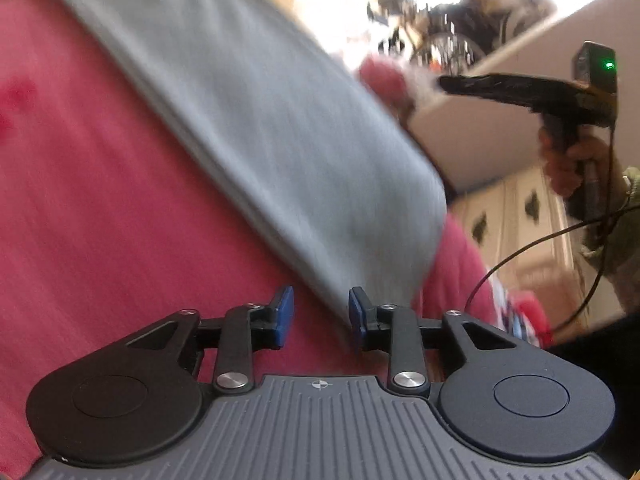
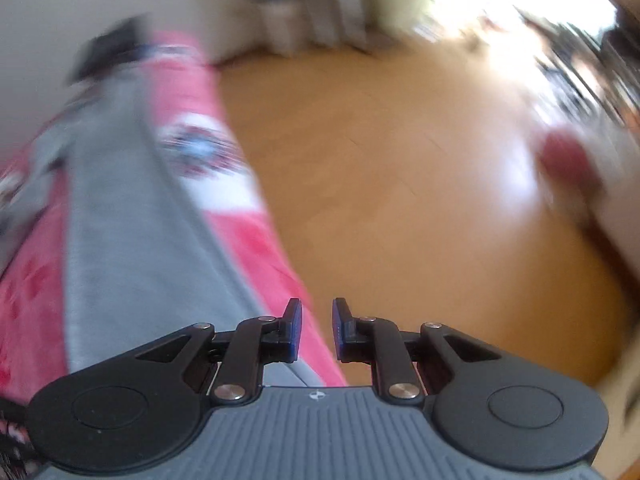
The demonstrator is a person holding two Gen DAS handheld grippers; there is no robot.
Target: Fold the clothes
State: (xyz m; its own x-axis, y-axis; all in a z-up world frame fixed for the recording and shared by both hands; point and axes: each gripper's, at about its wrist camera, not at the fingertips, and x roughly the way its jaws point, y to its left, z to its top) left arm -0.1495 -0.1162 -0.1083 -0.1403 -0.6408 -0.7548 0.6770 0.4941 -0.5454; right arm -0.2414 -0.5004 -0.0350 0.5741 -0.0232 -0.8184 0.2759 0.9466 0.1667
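A folded grey garment lies as a long band across a pink bedcover. My left gripper stands open just above the cover. The garment's near corner ends at its right blue pad, and neither pad presses on the cloth. In the right wrist view the same grey garment runs along the bed's edge at the left, blurred. My right gripper is open by a narrow gap with nothing in it, over the edge of the cover. It also shows in the left wrist view as the right gripper, raised in a hand.
The bedcover has a white patterned patch near its edge. Beyond the bed lies a wooden floor with a blurred red object. A black cable hangs from the right hand. A pale cupboard stands behind.
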